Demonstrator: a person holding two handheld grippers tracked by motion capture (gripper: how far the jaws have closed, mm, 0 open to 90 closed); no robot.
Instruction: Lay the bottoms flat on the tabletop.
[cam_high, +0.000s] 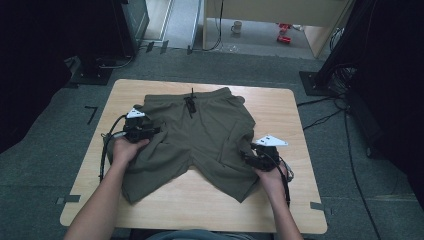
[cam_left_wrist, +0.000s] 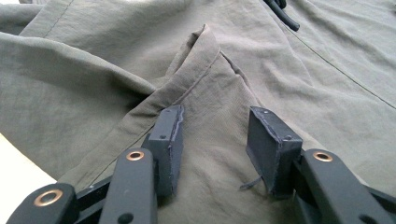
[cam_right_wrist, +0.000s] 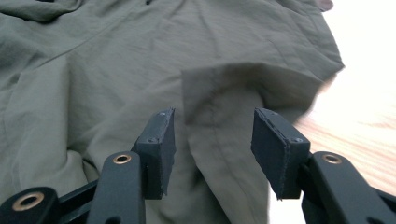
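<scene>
Overhead arrangement: a pair of olive-green shorts (cam_high: 200, 140) lies spread on the wooden table (cam_high: 280, 210), waistband toward the far edge and both legs pointing toward my side. A black drawstring (cam_high: 190, 103) hangs at the middle of the waistband. The cloth is rumpled, with folds along both outer side seams.

Left side: my left gripper (cam_high: 141, 131) rests at the outer edge of the shorts' left leg, just below the waistband corner, with my left hand (cam_high: 126, 149) around its body. In the left gripper view I see its jaws standing apart over the cloth; a raised, stitched fold of fabric (cam_left_wrist: 201, 70) lies ahead of them, and flat fabric passes between the pads (cam_left_wrist: 169, 140) without being pinched. The drawstring's end shows at the upper edge of that view.

Right side: my right gripper (cam_high: 256, 156) sits at the outer edge of the right leg, held by my right hand (cam_high: 272, 177), with its grey three-cornered plate (cam_high: 271, 141) on top. In the right gripper view the jaws also stand apart. A standing flap of hem (cam_right_wrist: 219, 102) rises between the pads (cam_right_wrist: 161, 144), touching neither that I can make out. Bare table wood shows to the right of the flap.

Both grippers hold nothing; the shorts lie wholly on the table.
</scene>
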